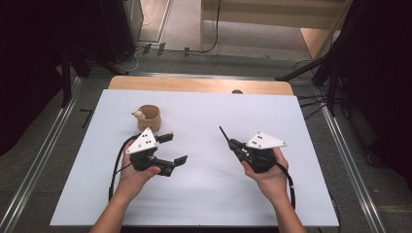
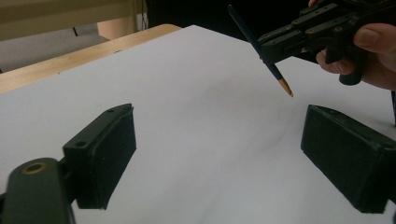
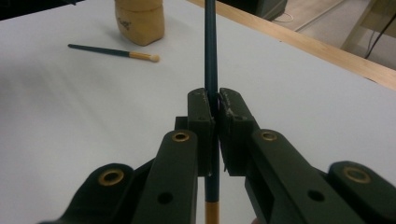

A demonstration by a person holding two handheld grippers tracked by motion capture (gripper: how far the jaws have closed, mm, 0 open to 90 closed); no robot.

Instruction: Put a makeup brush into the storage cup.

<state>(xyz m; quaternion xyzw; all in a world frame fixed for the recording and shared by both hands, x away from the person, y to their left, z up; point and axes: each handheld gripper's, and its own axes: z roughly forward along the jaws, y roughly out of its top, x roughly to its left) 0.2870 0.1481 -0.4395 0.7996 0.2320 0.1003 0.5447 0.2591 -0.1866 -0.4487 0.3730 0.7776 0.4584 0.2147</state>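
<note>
Cup (image 1: 148, 118) behind left tongs (image 1: 176, 148)

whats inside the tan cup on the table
A small pale fuzzy tip shows at the tan cup's left rim in the high view, probably a brush head. Its wall hides whatever lies deeper inside. A second brush lies on the table beside it.

I see a white table top (image 1: 204, 189) with a strip of bare wood (image 1: 199, 84) along its far edge. Grey floor (image 1: 43, 145) surrounds it, and metal rails (image 1: 39, 160) run along both sides. Black curtains (image 1: 29, 58) close off the left and right, leaving those sides dark. Black stand legs (image 1: 301, 73) slant down at the far corners. Beyond the table I make out pale wooden furniture (image 1: 272, 12) and a black cable (image 1: 214, 34) trailing across the floor. Light falls evenly on the table top, without hard shadows.
</note>
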